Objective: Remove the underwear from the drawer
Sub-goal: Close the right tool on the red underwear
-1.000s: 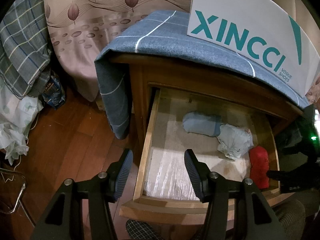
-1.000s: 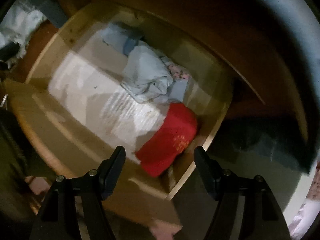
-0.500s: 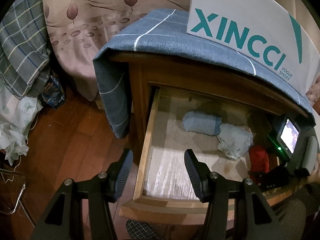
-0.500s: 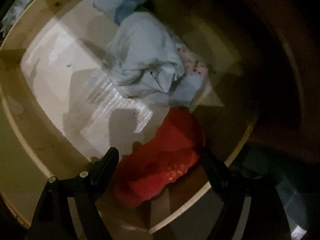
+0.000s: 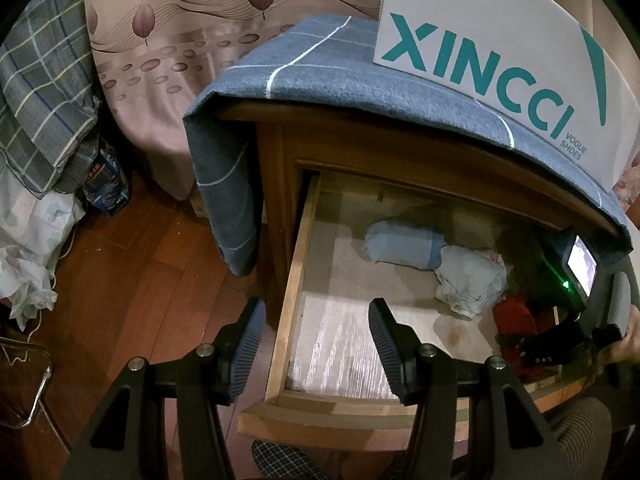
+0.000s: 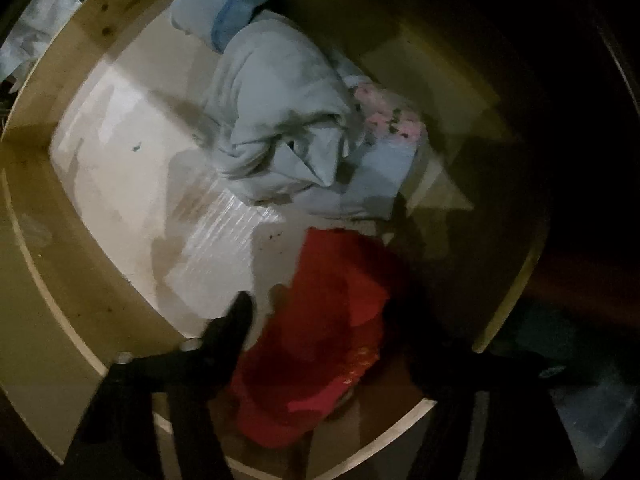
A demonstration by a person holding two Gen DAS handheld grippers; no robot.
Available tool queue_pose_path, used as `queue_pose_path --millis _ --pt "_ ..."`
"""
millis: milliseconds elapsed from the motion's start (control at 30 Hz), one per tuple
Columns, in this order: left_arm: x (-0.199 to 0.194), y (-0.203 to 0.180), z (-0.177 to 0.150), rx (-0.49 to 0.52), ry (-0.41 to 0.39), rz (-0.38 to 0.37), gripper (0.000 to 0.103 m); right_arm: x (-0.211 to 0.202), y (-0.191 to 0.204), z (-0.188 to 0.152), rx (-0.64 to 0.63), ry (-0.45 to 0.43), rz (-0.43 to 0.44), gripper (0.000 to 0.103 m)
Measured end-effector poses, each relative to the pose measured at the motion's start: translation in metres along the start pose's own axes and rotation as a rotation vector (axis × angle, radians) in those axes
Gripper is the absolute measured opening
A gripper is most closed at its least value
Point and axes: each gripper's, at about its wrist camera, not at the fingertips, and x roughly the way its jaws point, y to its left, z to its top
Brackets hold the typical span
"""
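Observation:
The wooden drawer [image 5: 294, 280] is pulled open. Inside lie a rolled blue garment [image 5: 404, 244], a crumpled pale blue garment [image 5: 470, 280] and red underwear [image 5: 514, 316] at the right front corner. My right gripper [image 6: 320, 312] is down in the drawer, open, with its fingers on either side of the red underwear [image 6: 316, 344]; the right finger is dark and hard to see. The pale blue garment [image 6: 280, 120] lies just beyond. My left gripper [image 5: 316, 332] is open and empty above the drawer's front left corner.
A blue cloth [image 5: 320, 80] covers the nightstand top and hangs down its left side. A white XINCCI shoe box [image 5: 500, 52] stands on it. Bedding [image 5: 160, 60] and piled clothes [image 5: 36, 120] lie left on the wood floor [image 5: 120, 280].
My right gripper has gone down into the drawer and now straddles the red underwear. The left gripper has stayed still.

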Motion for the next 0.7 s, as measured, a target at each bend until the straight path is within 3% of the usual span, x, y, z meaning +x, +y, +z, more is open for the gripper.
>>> queue_pose_path --millis 167,433,567,700 --pt "0.000 0.000 0.000 -0.003 0.000 -0.001 0.055 0.003 -0.017 0.001 -0.001 0.024 -0.015 0.055" --pt "0.000 0.000 0.000 -0.004 0.002 -0.002 0.055 0.018 -0.001 0.009 -0.055 0.057 -0.057 0.058" --pt "0.000 -0.001 0.000 0.000 0.003 -0.001 0.055 0.029 0.013 0.009 -0.114 0.081 -0.121 0.062" --pt "-0.001 0.000 0.000 -0.001 0.002 -0.002 0.055 0.029 0.009 0.014 -0.095 0.087 -0.121 0.059"
